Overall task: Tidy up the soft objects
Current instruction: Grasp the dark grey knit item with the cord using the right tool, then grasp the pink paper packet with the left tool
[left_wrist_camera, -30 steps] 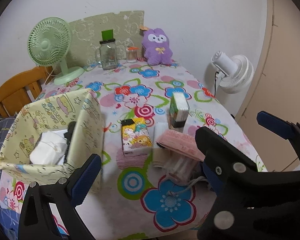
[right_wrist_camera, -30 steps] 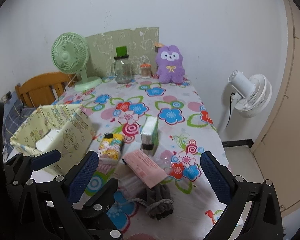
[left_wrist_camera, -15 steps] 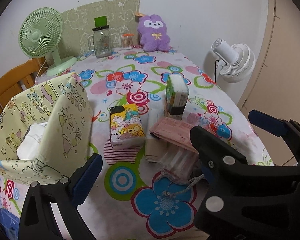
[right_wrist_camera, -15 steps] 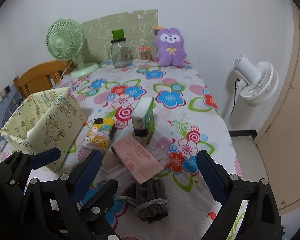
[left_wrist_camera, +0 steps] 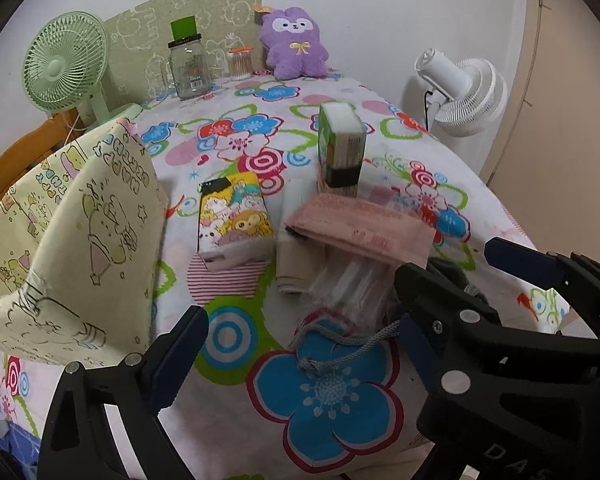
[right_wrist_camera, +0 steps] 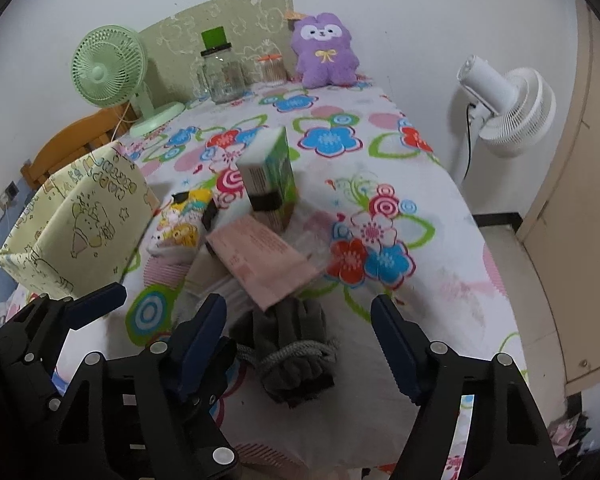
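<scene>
Fabric basket (left_wrist_camera: 80, 240): pale yellow with cartoon prints, at the far left, beside the left gripper and a little ahead of it; it stands on the left edge of the table, and its inside is not visible.
Left gripper (left_wrist_camera: 304, 344): its two blue-padded fingers stand wide apart and hold nothing; between them, on the cloth, lies only the grey cord (left_wrist_camera: 340, 340).
Cartoon tissue pack (left_wrist_camera: 234, 220): ahead of the left gripper, lying flat, near the basket but apart from it.
Beige folded cloth (left_wrist_camera: 296, 264): just right of the tissue pack, partly under the pink packet (left_wrist_camera: 360, 232).
Green tissue pack (left_wrist_camera: 340, 148): upright, behind the pink packet, further from both grippers.
Clear plastic pack (left_wrist_camera: 348, 284): under the near end of the pink packet; its contents I cannot tell.
Grey rolled cloth (right_wrist_camera: 292, 344): tied with the cord, lying directly between the two fingers of the right gripper, close to the left one, not touched.
Right gripper (right_wrist_camera: 298, 340): fingers wide apart, empty, at both sides of the grey roll near the front edge of the table.
Table (right_wrist_camera: 420, 320): covered with a white cloth printed with big blue, red and green flowers.
Far end: green desk fan (left_wrist_camera: 66, 70), glass jar (left_wrist_camera: 188, 68), small jar of cotton swabs (left_wrist_camera: 241, 64), purple plush (left_wrist_camera: 294, 46), all against a white wall.
Right of the table: a white fan (right_wrist_camera: 508, 108) on a stand and a beige door.
</scene>
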